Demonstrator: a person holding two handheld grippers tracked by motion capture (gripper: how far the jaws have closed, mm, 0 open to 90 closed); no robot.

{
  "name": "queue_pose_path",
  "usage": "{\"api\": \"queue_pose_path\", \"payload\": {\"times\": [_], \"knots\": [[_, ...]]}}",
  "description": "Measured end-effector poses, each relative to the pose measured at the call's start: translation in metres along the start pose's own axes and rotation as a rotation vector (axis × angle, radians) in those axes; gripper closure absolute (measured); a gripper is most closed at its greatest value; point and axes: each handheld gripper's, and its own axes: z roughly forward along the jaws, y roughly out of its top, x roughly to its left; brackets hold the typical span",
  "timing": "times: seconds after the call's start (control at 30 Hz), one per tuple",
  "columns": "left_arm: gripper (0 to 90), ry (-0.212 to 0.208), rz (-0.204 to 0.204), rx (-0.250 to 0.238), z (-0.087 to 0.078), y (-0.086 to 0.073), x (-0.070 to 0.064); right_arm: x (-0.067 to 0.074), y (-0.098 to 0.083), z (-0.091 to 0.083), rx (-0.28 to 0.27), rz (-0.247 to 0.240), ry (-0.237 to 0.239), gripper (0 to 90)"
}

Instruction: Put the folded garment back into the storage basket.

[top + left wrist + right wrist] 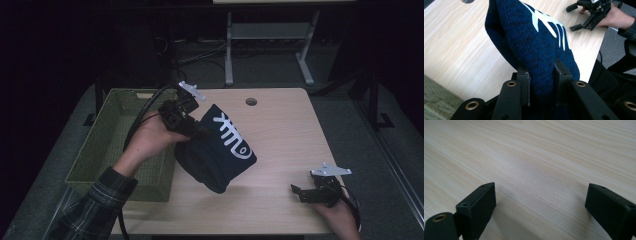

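Navy knit fabric with a pale printed mark, some folded or rolled garment (220,150), is hanging in the grip of the left gripper (192,127), whose jaws are pinching a thick fold of it. From the left gripper view the wool is bulging up between the two black jaws and hiding whatever lies beyond it on the near part of the table. I cannot say what kind of garment it is; its shape is bundled and its lower end is sitting at or just above the wood, and I cannot tell whether it is touching.

Over at the near right corner of the table the right gripper (306,192) is sitting low, jaws spread wide apart with nothing between them, as the right gripper view is showing: bare grain between two black pads. The right hand (340,215) holding it is being cut off by the bottom edge of the high view. The left hand (150,140) is coming in from a plaid sleeve (95,210).

Pale wood-grain is covering the table (280,130), which has a round cable hole (251,101) near its far edge. A green woven basket (112,135) is standing just beside the table's left edge; its inside is looking dim and hard to read. Beyond, the room is dark, with the white legs of another desk (230,50) and some cables on a grey floor.
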Motion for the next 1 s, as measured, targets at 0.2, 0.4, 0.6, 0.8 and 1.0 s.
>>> {"api": "queue_pose_path", "payload": {"times": [0.2,0.4,0.6,0.8,1.0], "knots": [[71.6,0.030,-0.025,-0.006,-0.019,-0.002,0.008,0.000,0.000,0.000,0.000,0.000,0.000,9.4],[71.6,0.063,-0.059,-0.010,-0.037,-0.011,0.020,0.000,0.000,0.000,-0.001,0.001,-0.001,9.5],[71.6,0.085,-0.089,-0.030,-0.056,-0.020,0.030,0.000,0.000,0.000,-0.001,0.001,-0.001,9.6],[71.6,0.122,-0.134,-0.063,-0.080,-0.033,0.040,0.000,0.000,0.000,0.000,0.002,-0.002,9.7],[71.6,0.159,-0.171,-0.088,-0.099,-0.046,0.048,0.000,0.000,0.000,-0.001,0.002,-0.002,9.7]]}}
